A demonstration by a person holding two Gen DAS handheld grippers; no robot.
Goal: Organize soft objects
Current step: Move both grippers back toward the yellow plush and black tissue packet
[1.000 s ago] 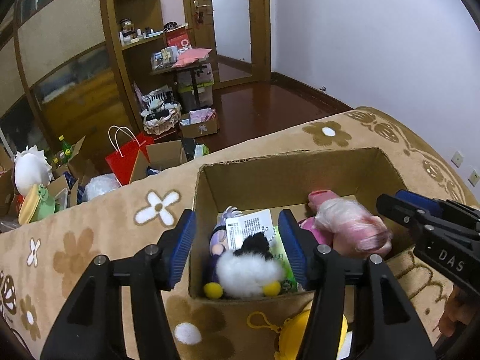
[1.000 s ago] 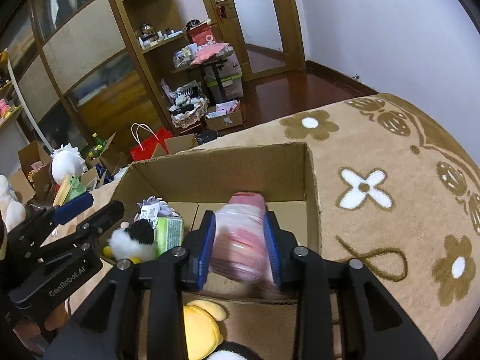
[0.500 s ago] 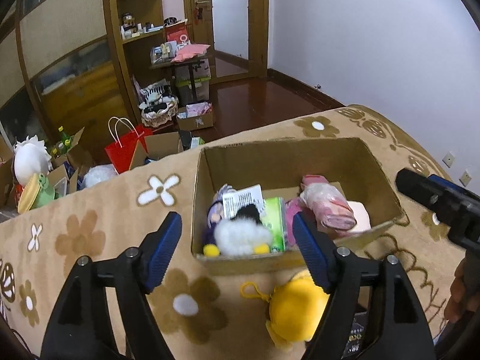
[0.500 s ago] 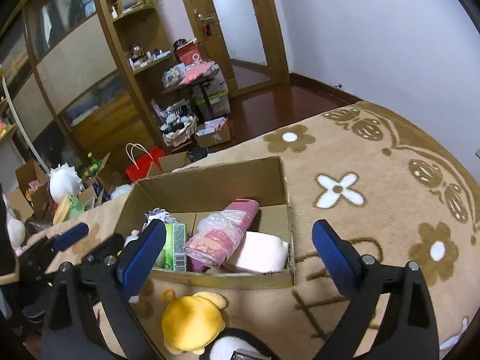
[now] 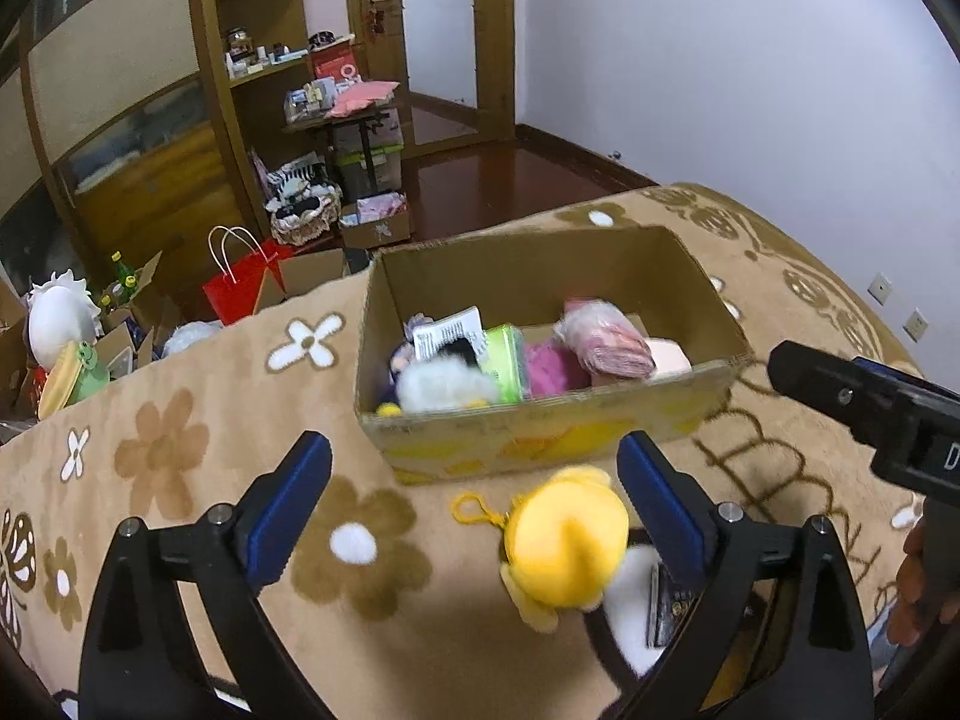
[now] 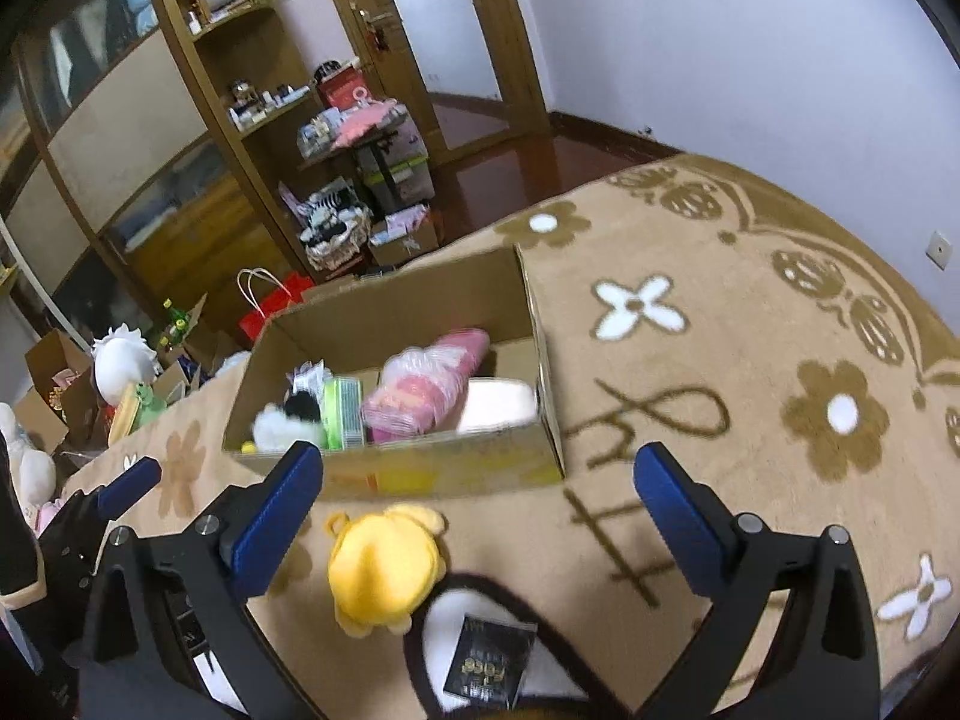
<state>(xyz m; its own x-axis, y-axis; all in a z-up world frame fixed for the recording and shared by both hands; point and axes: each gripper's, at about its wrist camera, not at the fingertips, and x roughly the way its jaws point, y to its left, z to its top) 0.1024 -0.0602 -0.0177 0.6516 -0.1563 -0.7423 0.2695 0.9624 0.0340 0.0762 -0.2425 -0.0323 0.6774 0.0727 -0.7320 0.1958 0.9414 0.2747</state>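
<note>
A cardboard box (image 5: 540, 432) (image 6: 420, 468) stands on the flowered carpet and holds several soft things: a pink wrapped bundle (image 5: 606, 336) (image 6: 420, 390), a white and black plush (image 5: 441, 381) (image 6: 282, 426) and a green pack (image 5: 507, 354). A yellow plush (image 5: 564, 546) (image 6: 384, 564) with a loop lies in front of the box, beside a white and black plush (image 6: 486, 618) with a dark tag. My left gripper (image 5: 474, 504) is open and empty above the yellow plush. My right gripper (image 6: 480, 516) is open and empty near the same toys.
The carpet (image 6: 750, 360) ends at a dark wooden floor. Beyond it stand a shelf unit (image 5: 252, 60), a red bag (image 5: 240, 282), open boxes and more plush toys (image 5: 60, 324) at the left. The right gripper's body shows in the left wrist view (image 5: 870, 402).
My right gripper let go of the pink bundle, which now lies in the box. Both grippers opened wide and pulled back from the box toward the yellow plush.
</note>
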